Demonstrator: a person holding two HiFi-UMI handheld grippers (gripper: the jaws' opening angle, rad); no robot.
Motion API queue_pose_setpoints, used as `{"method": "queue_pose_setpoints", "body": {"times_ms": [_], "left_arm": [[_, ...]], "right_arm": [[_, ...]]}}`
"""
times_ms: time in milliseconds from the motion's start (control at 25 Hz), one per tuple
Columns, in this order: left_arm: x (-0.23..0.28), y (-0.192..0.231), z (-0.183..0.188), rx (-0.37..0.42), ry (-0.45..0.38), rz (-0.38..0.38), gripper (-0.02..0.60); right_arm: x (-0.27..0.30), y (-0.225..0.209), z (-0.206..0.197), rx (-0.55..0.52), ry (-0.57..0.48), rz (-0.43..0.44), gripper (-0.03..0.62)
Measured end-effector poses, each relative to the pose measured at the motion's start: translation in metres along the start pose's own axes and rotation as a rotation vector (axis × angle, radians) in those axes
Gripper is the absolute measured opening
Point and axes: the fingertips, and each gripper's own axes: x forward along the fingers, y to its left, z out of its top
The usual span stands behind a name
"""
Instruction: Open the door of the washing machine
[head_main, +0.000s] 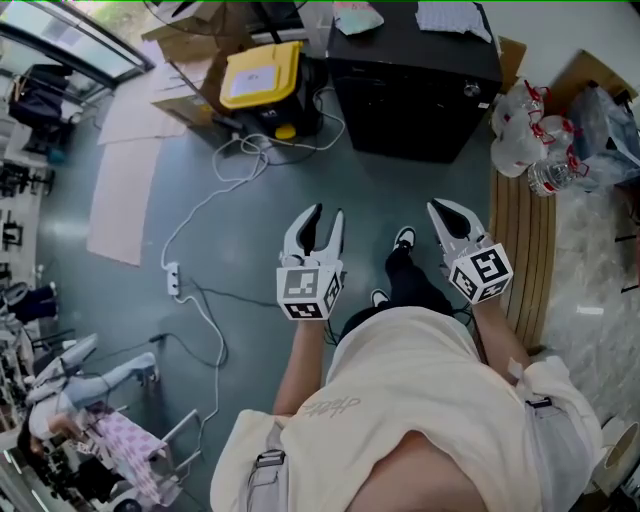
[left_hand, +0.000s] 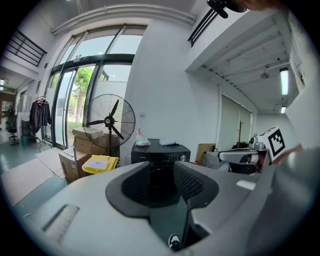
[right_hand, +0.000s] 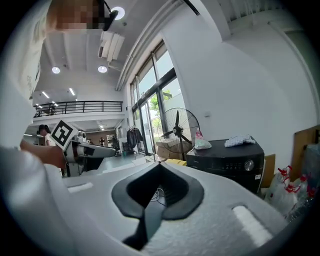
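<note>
Daylight is coming through the tall windows (left_hand: 75, 95), and the glass is looking washed out. Ceiling lamps (right_hand: 102, 69) are glowing as small white spots. The floor (head_main: 250, 250) is showing only soft shadows. Both gripper views are bending strongly toward dark round edges; there the left hand-held gripper (left_hand: 161, 172) and the right hand-held gripper (right_hand: 160, 167) are looking soft up close. The head view is looking sharp.

Grey floor (head_main: 100, 300), white walls (left_hand: 165, 90), tall windows (left_hand: 75, 90)
</note>
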Motion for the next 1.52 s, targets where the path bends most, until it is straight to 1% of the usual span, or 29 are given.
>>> {"method": "queue_pose_setpoints", "body": {"times_ms": [200,360,600,720,840,1040,1280,1400,1520], "left_arm": [[0.044,0.023,0.014,0.036,0.033,0.0,0.164],[0.089,0.036,0.023,0.063,0.055,-0.003,0.163],[0.166,0.032,0.047,0.106,0.091,-0.05,0.163],[0.198,0.031,0.064,0.091,0.078,-0.058,0.163],[0.222,0.037,0.078,0.083,0.071,-0.056,0.163],[0.253,0.044,0.083,0.11,0.1,-0.073,0.163],[0.279,0.049,0.071,0.047,0.122,-0.123,0.163],[0.292,0.054,0.066,0.031,0.127,-0.157,0.163],[0.31,0.071,0.064,0.006,0.117,-0.19,0.163]], "right_arm": [[0.045,-0.043,0.013,0.004,-0.015,-0.012,0.002],[0.076,-0.09,0.024,-0.044,-0.019,-0.066,0.002],[0.109,-0.166,0.041,-0.048,-0.031,-0.104,0.002],[0.122,-0.2,0.05,-0.042,-0.054,-0.116,0.002],[0.133,-0.225,0.055,-0.027,-0.07,-0.127,0.002],[0.137,-0.247,0.039,0.018,-0.046,-0.157,0.002],[0.144,-0.253,0.017,0.065,0.014,-0.174,0.002],[0.15,-0.253,0.019,0.059,0.032,-0.192,0.002],[0.166,-0.255,0.028,0.032,0.047,-0.211,0.002]]}}
